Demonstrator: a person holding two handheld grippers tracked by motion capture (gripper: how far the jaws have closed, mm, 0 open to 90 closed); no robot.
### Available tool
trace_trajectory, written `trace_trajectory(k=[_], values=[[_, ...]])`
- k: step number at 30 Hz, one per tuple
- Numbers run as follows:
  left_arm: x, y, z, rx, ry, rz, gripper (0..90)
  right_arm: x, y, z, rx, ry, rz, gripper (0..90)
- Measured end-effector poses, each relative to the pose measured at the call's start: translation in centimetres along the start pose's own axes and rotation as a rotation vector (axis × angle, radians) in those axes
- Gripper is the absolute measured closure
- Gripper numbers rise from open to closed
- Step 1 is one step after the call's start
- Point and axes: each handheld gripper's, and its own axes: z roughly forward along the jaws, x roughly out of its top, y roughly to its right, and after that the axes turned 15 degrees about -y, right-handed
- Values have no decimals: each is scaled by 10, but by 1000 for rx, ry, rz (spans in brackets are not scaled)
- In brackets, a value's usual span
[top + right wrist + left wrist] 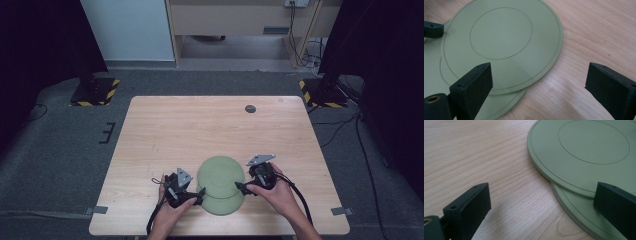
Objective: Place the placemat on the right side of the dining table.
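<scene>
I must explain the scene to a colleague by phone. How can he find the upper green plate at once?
Start at the wooden table and go to its near edge, between the two hand-held grippers. Two flat green plates overlap there; the upper plate is the one farther from the person, and it covers part of the lower plate.

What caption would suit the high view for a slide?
Two hand-held grippers, left gripper and right gripper, open beside two overlapping green plates on a wooden table.

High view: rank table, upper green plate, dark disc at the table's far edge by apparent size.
1. Table
2. Upper green plate, partly overlapping a second plate
3. Dark disc, smallest, though farthest from the camera
</scene>
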Motion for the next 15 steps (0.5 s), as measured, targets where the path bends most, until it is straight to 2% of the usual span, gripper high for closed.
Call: trace_trajectory(k=[3, 6, 9, 15], values=[[1, 0, 1, -3, 1, 2, 3, 8, 7, -2, 22, -27, -5, 101], [1, -1, 1, -4, 1, 3, 2, 13, 9, -2, 24, -40, -3, 103], [1, -1, 1, -3, 1, 4, 2, 23, 13, -3, 18, -61, -23, 104], [0, 0, 0, 1, 2, 6, 7, 34, 18, -3, 22, -78, -19, 105]])
